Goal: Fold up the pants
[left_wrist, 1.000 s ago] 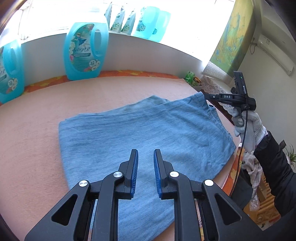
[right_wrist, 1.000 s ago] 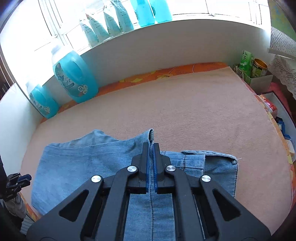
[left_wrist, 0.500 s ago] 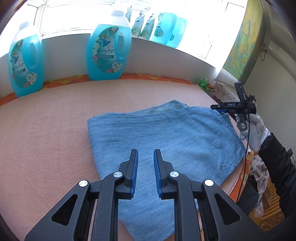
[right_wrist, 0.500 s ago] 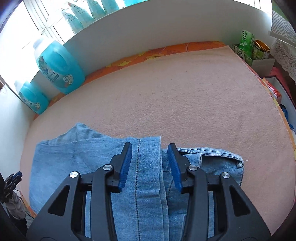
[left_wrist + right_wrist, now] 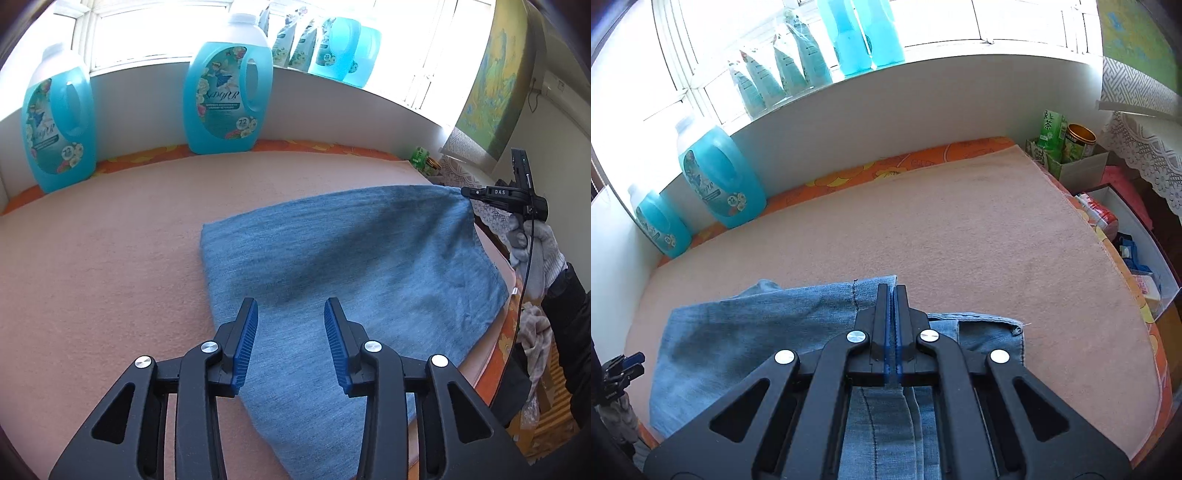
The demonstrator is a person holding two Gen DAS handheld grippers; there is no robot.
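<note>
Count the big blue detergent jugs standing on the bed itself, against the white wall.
2: one detergent jug at the far left, another right of it. More bottles stand on the windowsill above; others may be hidden.

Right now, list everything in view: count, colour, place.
jeans: one, blue, folded on the mat
mat: one, pink, covering the table
detergent jugs: two, turquoise, at the mat's far edge
bottles and pouches: several, blue and teal, on the windowsill
tea carton: one, green, boxed beside a gold tin
left hand-held gripper: black with blue pads, jaws opening over the jeans, nothing between them
right hand-held gripper: black, shut on the jeans' edge
glove: one, white, holding the right hand-held gripper
</note>
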